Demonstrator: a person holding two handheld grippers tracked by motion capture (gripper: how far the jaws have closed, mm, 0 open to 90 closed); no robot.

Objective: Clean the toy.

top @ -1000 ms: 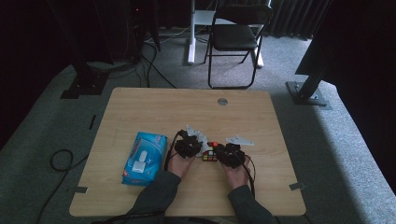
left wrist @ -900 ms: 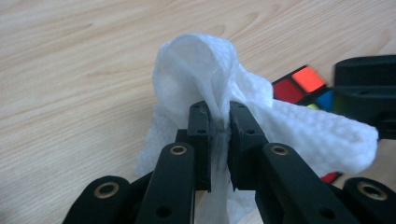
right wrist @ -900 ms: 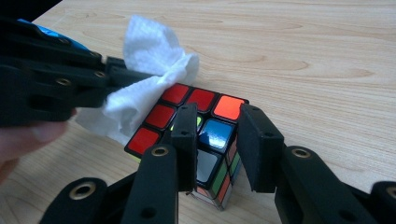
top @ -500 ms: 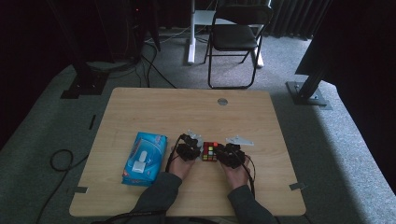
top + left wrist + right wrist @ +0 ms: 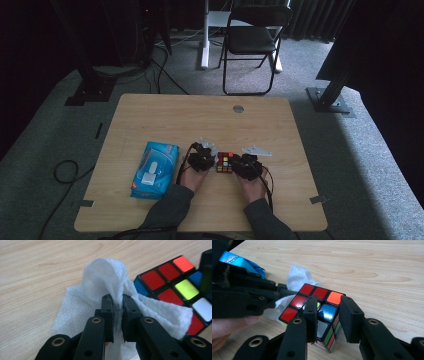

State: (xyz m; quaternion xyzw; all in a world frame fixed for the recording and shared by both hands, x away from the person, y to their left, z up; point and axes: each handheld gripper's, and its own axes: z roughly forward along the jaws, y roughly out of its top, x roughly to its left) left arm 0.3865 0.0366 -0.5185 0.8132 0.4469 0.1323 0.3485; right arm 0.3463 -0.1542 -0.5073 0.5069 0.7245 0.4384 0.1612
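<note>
Little has shifted over the last second: both hands sit at the near middle of the table much as before, with the left gripper nudged a touch closer against the puzzle cube, which lies between the two grippers. Its jaws are pinched together on a bunched white wet wipe, a fold of it standing up between the pads and the rest draped over the cube's left edge. The right gripper reaches over the cube's right top corner, one jaw lying over the top stickers and the other at the corner; it seems to be steadying the cube, though whether both pads truly press on it I cannot tell from this angle. The step in hand looks like wiping the cube clean. To do it well, I would keep the right gripper firm and still so the cube cannot skid or twist a layer, and sweep the wipe across the top face in short strokes from left to right, keeping the cloth flat on the stickers rather than letting the hard jaw tips scrape them. The grip on the wipe is narrow, so pressing too hard may pull it free. The blue wipes pack lies left of the hands, well out of the way.
</note>
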